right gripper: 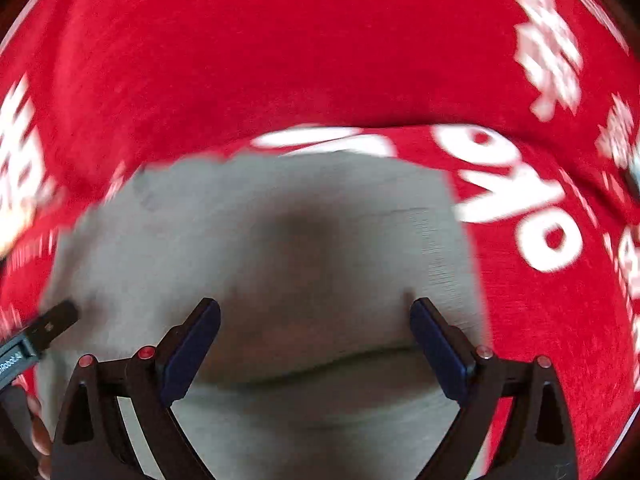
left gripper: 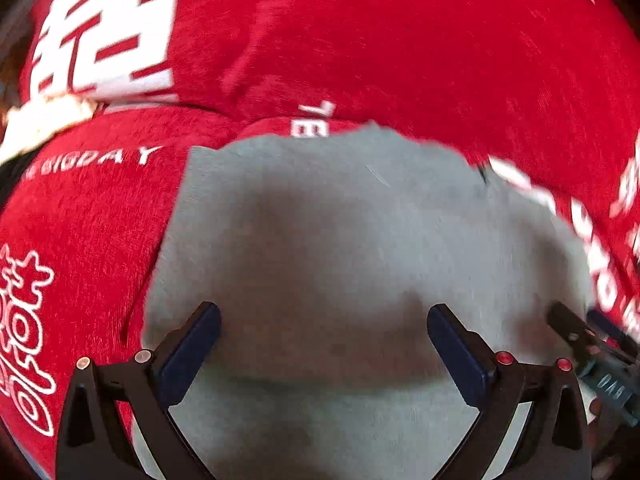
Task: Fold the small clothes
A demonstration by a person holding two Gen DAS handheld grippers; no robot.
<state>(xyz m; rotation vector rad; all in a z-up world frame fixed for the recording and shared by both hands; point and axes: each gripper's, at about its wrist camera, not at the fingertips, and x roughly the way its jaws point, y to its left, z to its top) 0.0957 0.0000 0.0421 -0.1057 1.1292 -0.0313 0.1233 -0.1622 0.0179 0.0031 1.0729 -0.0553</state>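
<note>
a red cloth with white lettering covers the worktop, and on it lies the small grey garment, with the left hand-held gripper and right hand-held gripper both wide apart above it, probably ready to pinch its near edge.

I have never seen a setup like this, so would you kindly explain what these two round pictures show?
A person holds a two-finger gripper in each hand, and each carries a wide-angle camera looking forward along its fingers. One picture is from the left gripper, the other from the right gripper. Both are open and hold nothing. Under them lies a grey cloth, the garment to fold, on a red cover with white lettering. Each view also catches the other gripper at its edge. Both pictures are blurred.
</note>
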